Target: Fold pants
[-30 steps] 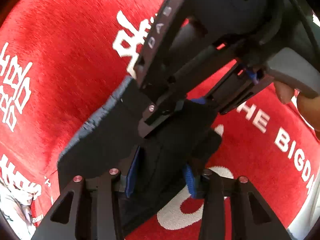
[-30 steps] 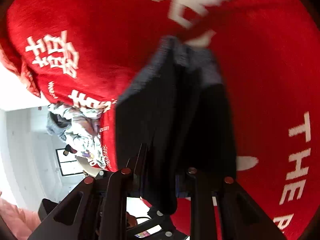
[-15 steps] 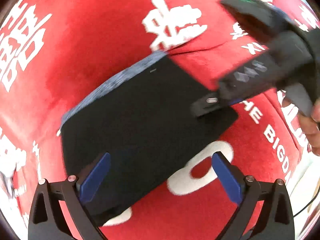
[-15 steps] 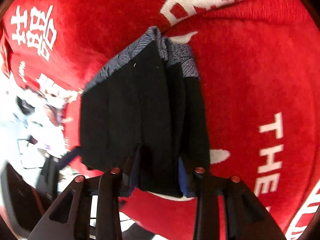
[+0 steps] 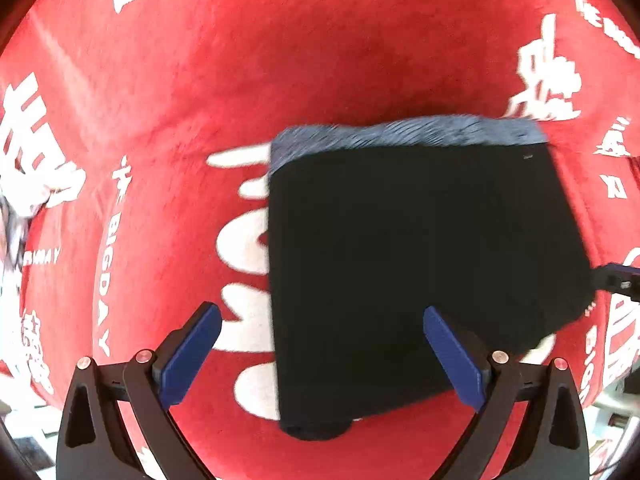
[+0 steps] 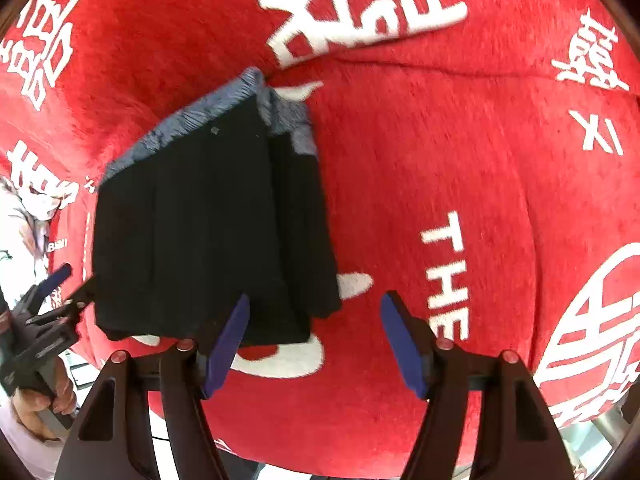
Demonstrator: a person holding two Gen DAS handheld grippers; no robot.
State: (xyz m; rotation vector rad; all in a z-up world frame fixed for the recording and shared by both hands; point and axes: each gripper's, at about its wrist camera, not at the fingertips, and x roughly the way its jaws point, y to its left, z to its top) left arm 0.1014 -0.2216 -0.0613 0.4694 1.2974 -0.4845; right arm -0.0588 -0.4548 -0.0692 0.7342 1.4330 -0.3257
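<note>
Both hand-held grippers are released and pointing steeply down at the work. Nearest in the left wrist view, the left hand-held gripper [image 5: 322, 350] has its blue pads spread wide, nothing between them but air; one pad sits over the red blanket [image 5: 320, 60], the other over the near part of the black pants [image 5: 420, 260], not pressing on them. Right hand-held gripper [image 6: 314, 340] has jaws that have just been opening; fabric no longer between the pads, its left pad hangs just over the bundle's near corner, the right over bare red plush. Pants lie flat on the blanket as a compact dark rectangle, several stacked layers visible along one side in the right wrist view, grey-blue patterned waistband [image 5: 404, 134] along the far edge. Beyond that, only red blanket with white lettering and characters; pale clutter at the far left rim, too blurred to name. In the right wrist view a person's hand [image 6: 44, 404] shows at lower left, holding the other tool. My read: final fold is down and this is the let-go step, task near complete. Next move, if any, calls for lifting both tools clear without snagging the top layer; layers on the stacked side look slightly offset, so a light squaring-up press could be worthwhile.
</note>
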